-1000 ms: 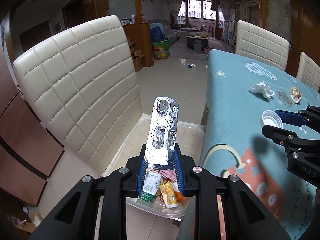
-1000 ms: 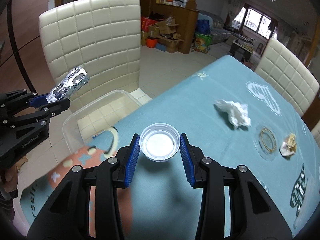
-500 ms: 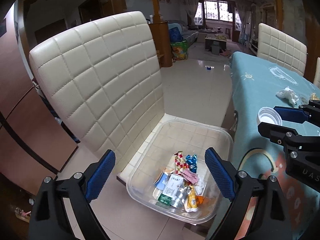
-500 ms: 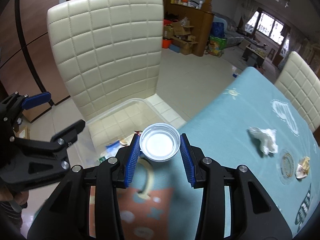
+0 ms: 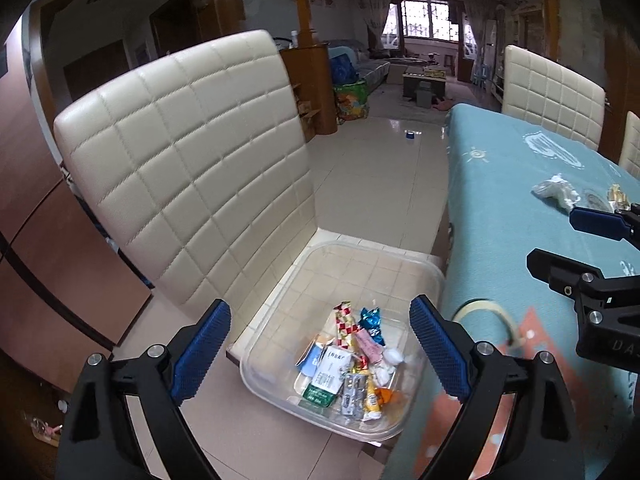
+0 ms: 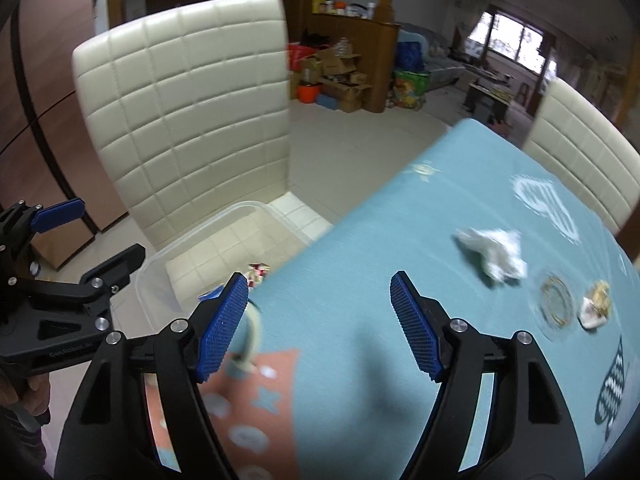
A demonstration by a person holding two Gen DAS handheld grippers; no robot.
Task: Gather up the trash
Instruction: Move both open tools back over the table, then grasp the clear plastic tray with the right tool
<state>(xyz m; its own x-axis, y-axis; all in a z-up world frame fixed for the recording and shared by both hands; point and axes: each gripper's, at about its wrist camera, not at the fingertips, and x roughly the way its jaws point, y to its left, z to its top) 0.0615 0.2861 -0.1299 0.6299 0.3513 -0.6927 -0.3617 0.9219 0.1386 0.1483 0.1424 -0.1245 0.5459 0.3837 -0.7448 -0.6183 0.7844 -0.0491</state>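
A clear plastic bin [image 5: 430,276] sits on the cream chair's seat and holds several wrappers, a silver blister pack [image 5: 352,394] and a small white cap [image 5: 393,356]. My left gripper [image 5: 318,340] hangs above the bin, open and empty. My right gripper [image 6: 318,316] is over the table's near edge beside the bin [image 6: 224,232], its jaws opening with nothing between them. On the turquoise tablecloth [image 6: 400,240] lie a crumpled white tissue [image 6: 496,256], a clear round lid [image 6: 556,304] and a crumpled wrapper [image 6: 596,306]. Each gripper shows in the other's view: right gripper [image 5: 576,244], left gripper [image 6: 88,236].
The quilted cream chair back [image 5: 192,168] rises behind the bin. Two more cream chairs [image 5: 552,100] stand at the table's far side. A tiled floor [image 5: 380,168] runs to a cluttered room beyond. Brown wood panels [image 5: 48,264] are at the left.
The left gripper opened and the silver blister pack went from its pads into the bin. The right gripper carried the white cap toward the bin, then opened; the cap is gone from its pads.
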